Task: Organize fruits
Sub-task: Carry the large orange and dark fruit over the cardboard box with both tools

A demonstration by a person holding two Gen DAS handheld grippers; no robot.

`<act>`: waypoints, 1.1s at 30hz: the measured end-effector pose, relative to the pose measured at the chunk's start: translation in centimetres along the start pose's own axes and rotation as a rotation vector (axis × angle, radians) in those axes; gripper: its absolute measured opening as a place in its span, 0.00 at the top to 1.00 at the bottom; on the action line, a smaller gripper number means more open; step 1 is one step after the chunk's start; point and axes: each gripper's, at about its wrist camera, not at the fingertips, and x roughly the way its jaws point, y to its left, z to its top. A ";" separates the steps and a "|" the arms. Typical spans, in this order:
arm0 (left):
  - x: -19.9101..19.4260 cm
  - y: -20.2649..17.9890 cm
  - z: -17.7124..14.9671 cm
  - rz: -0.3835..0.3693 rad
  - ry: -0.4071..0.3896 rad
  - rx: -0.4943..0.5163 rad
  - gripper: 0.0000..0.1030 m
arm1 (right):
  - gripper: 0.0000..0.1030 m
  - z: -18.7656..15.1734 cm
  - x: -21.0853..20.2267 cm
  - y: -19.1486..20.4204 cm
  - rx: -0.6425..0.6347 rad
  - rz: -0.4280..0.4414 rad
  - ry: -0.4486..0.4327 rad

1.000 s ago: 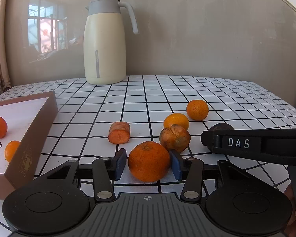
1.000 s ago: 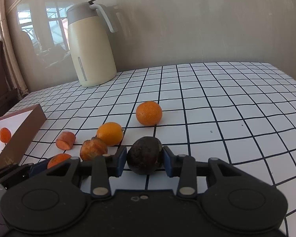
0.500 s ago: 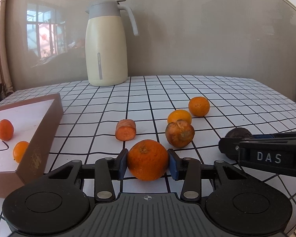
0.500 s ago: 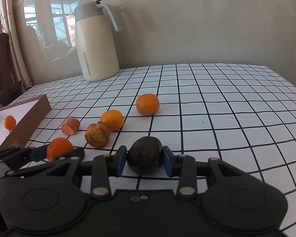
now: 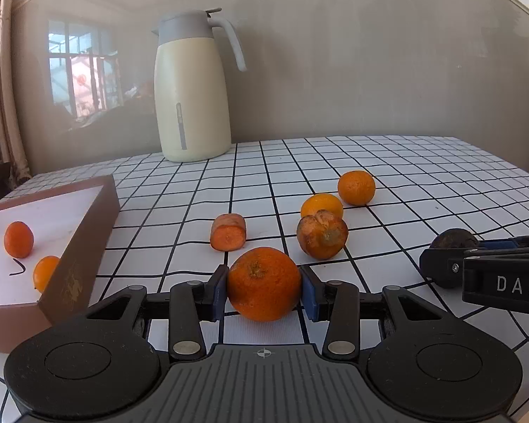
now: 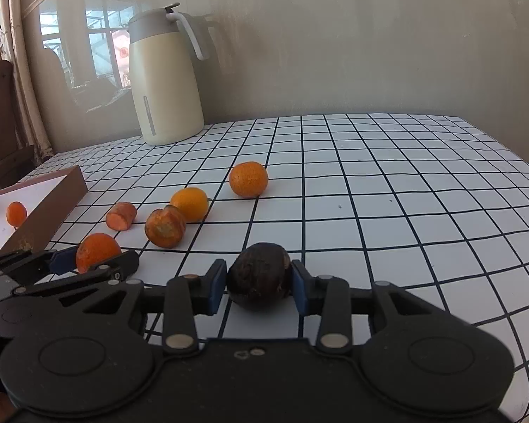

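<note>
Both claws lifted slightly since the earlier frame, and the left claw (image 5: 264, 287) closed its pads onto the tangerine (image 5: 263, 283); the right claw (image 6: 258, 285) was clamped on a dark fruit (image 6: 259, 276). Both fruits sat just above the checkered surface (image 6: 388, 190), short of the brown box (image 5: 84, 243), which already held two small oranges. Risks: round, slick peel could roll out of the narrow pads on tilt; the two claws were close together and could collide heading to the box; the box wall could knock the tangerine loose.
</note>
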 end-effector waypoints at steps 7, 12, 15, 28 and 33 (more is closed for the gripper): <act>-0.6 0.8 -0.1 -0.011 -0.008 -0.035 0.60 | 0.71 -0.2 -0.4 0.3 -0.017 -0.006 -0.013; -1.0 1.6 -0.1 -0.007 -0.003 -0.038 0.60 | 0.71 0.0 -0.8 0.6 -0.017 0.004 -0.028; -1.4 2.2 0.1 -0.004 -0.008 -0.042 0.60 | 0.71 0.2 -1.2 1.5 -0.035 0.021 -0.043; -5.0 6.1 0.6 0.023 -0.075 -0.048 0.60 | 0.71 1.1 -2.4 5.8 -0.101 0.115 -0.088; -6.4 8.4 0.6 0.054 -0.092 -0.067 0.60 | 0.71 1.5 -2.8 7.9 -0.125 0.156 -0.109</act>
